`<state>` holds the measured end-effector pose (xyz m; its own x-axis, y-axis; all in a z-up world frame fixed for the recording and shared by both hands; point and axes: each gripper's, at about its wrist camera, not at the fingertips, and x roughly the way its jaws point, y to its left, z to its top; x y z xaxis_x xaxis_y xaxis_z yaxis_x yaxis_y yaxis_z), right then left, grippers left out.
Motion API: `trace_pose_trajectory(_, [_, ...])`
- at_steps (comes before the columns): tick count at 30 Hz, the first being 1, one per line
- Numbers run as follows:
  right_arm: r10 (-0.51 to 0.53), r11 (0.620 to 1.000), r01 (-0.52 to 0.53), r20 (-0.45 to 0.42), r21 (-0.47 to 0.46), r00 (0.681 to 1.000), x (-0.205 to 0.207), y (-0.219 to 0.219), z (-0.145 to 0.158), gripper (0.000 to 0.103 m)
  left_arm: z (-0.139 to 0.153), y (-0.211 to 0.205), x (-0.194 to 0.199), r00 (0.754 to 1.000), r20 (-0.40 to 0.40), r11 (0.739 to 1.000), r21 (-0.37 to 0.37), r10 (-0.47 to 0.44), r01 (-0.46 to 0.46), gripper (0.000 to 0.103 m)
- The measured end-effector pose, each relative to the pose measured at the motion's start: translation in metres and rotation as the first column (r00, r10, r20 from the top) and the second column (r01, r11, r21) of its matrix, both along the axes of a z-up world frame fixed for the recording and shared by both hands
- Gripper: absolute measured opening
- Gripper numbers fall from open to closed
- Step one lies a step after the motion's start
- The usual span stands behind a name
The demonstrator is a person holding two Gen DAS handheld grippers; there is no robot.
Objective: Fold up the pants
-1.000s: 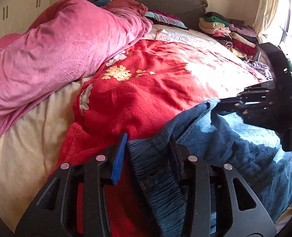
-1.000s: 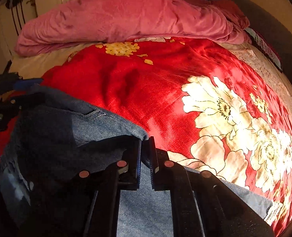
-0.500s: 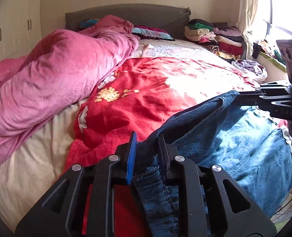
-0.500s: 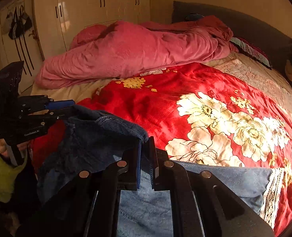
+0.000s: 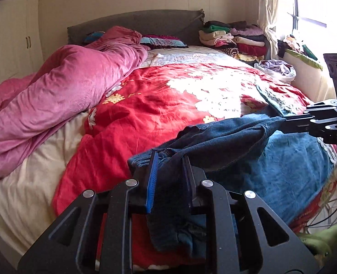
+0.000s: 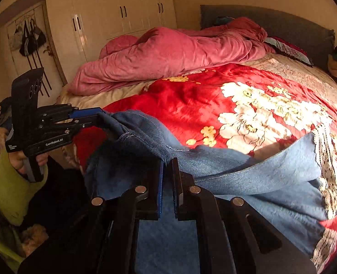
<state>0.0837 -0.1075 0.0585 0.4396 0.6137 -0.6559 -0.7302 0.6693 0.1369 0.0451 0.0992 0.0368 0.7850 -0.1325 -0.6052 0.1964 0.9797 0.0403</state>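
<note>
Blue denim pants with lace-trimmed hems lie over the near part of a red floral blanket. The waistband is lifted off the bed and stretched between both grippers. My left gripper is shut on a bunched corner of the waistband; denim hangs down between its fingers. My right gripper is shut on the other end of the waistband edge. Each gripper shows in the other's view: the right gripper at the right edge, the left gripper at the left, held by a hand in a green sleeve.
A rumpled pink duvet covers the far left of the bed. Folded clothes are stacked by the grey headboard. A window and curtain are at the right. White wardrobes and hanging bags stand beyond the bed.
Both grippers have pulled back and up from the bed, lifting the waistband and stretching it between them. The left jaws narrowed onto the denim. More of the room shows in both views.
</note>
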Motion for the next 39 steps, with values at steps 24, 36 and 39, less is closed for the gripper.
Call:
trace_pose_trajectory(24, [0.190,0.973,-0.207,-0.152,-0.106,0.970,-0.082,0.030,-0.066,0.006,-0.042,0.015,-0.058,0.981,-0.178,0.997,0.024,0.081,-0.078,0.013])
trace_pose_trajectory(36, [0.183,0.967,-0.212,-0.195,-0.141,0.964,-0.082,0.037,-0.093,0.010,-0.006,0.008,-0.046,0.989,-0.139,0.997,-0.052,0.051,-0.059,0.015])
trace_pose_trajectory(39, [0.179,0.971,-0.206,-0.200,-0.125,0.963,-0.084,0.033,-0.089,0.010,-0.016,-0.021,-0.024,0.983,-0.181,0.996,-0.086,-0.045,0.030,0.015])
